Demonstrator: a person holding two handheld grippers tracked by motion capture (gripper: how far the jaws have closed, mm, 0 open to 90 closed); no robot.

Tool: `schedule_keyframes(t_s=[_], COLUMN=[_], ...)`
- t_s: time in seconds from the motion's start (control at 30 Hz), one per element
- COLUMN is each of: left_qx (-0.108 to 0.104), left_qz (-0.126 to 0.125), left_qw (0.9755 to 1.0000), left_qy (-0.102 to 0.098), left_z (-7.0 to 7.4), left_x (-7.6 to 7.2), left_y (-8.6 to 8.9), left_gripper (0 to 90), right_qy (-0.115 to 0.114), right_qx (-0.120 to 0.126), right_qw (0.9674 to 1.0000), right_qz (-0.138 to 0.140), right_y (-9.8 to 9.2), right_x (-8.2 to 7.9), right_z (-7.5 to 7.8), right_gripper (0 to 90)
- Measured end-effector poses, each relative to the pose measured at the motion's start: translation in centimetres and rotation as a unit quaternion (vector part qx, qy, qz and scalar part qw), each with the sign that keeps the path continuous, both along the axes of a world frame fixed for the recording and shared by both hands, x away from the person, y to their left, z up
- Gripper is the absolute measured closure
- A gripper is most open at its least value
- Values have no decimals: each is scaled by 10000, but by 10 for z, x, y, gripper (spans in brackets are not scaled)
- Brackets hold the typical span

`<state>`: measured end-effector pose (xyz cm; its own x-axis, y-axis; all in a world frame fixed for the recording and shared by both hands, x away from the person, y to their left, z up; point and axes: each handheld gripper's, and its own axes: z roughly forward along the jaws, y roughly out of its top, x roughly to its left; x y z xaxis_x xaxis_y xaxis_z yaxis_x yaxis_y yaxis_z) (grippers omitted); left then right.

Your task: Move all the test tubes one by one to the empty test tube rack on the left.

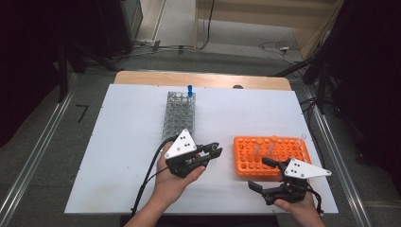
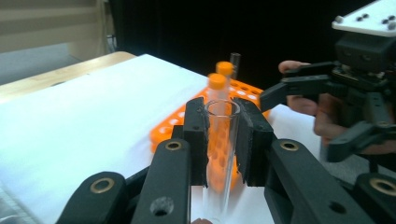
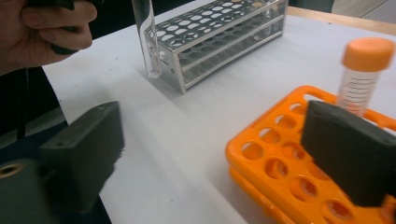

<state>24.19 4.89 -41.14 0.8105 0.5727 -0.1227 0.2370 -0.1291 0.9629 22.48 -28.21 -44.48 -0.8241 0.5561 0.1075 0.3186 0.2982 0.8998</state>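
My left gripper [image 2: 223,114] is shut on a clear, uncapped glass tube [image 2: 220,154] that stands upright between its pads. In the high view this left gripper [image 1: 215,151] hovers between the metal rack [image 1: 178,116] and the orange rack [image 1: 246,158]. My right gripper [image 1: 260,174] is open at the orange rack's near edge, with nothing between its jaws. In the right gripper view the right gripper [image 3: 215,154] frames the corner of the orange rack [image 3: 280,158], and the clear tube [image 3: 147,42] hangs farther off beside the metal rack [image 3: 219,32].
Two orange-capped tubes [image 1: 274,139] and one clear tube [image 1: 302,137] stand in the orange rack. A blue-capped tube [image 1: 190,90] stands at the far end of the metal rack. The white tabletop [image 1: 123,142] has bare room at the left.
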Motion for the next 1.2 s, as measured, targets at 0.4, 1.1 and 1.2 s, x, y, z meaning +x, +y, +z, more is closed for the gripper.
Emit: schedule_keyframes(t_s=[0.4,1.1,1.2], left_qx=[-48,-126,-77], left_qz=[498,1086,1163], left_qw=[9986,9940,9931], left_qy=[-150,-87,-94], left_z=[13,17,18], left_x=[33,98,105], left_y=[28,49,50], left_gripper=[762,762,762], right_qy=[-10,-152,-131], right_qx=[-14,49,64], right_qw=[10000,9986,9986], right_qz=[-92,-497,-508], right_y=[-18,-36,-36], right_x=[6,14,14], right_z=[1,-6,-7], right_gripper=[0,0,0])
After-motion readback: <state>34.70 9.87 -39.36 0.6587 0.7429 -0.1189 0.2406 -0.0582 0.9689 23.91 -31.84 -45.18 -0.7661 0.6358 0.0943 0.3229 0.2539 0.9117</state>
